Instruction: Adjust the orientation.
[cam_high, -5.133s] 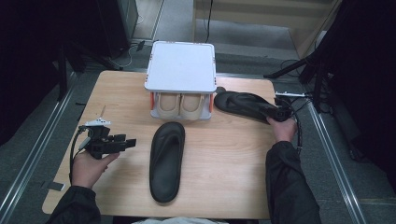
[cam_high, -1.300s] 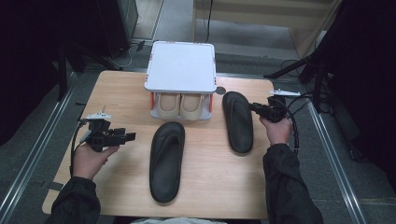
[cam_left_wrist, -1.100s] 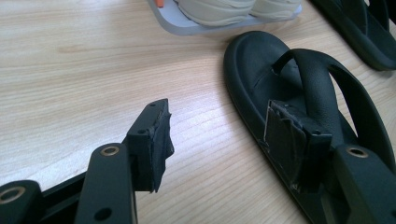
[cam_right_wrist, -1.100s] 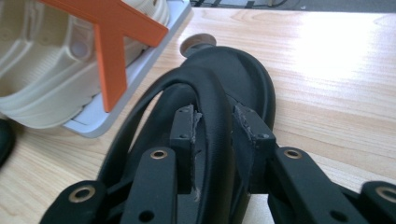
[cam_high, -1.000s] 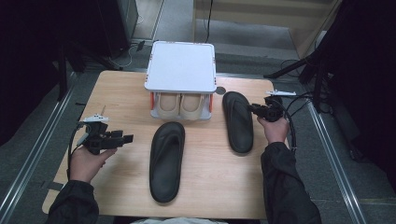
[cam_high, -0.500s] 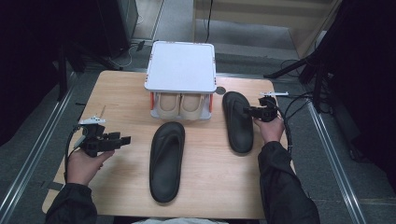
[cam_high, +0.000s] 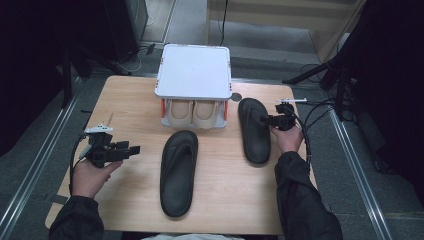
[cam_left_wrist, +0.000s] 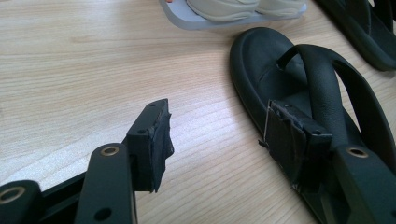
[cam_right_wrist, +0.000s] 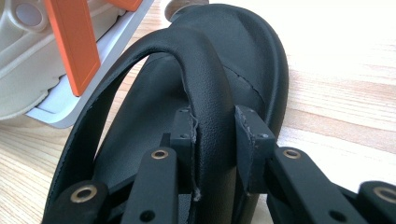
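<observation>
right gripper (cam_high: 264, 120) – fingers closing, probably gripping strap (cam_right_wrist: 205, 88) | sandal (cam_high: 254, 131) unmoved

lab-like recording bay: lone wooden table (cam_high: 130, 100), metal floor rails (cam_high: 30, 165), dark stands (cam_high: 345, 75), trailing cables (cam_high: 320, 107).

The left tongs (cam_left_wrist: 215, 135) hang low over the pale wooden counter (cam_left_wrist: 84, 60) with their jaws standing wide apart and only bare wood between the two dark pads (cam_left_wrist: 161, 135). The jaw on the right of the view overlaps the edge of a black flip-flop (cam_left_wrist: 261, 70), which lies flat on the counter with its thick strap (cam_left_wrist: 324, 88) arching over the footbed. Farther off, a grey shelf base (cam_left_wrist: 224, 23) carries a pair of beige shoes (cam_left_wrist: 243, 5), and part of a second black flip-flop (cam_left_wrist: 364, 32) lies in the upper right corner.
</observation>
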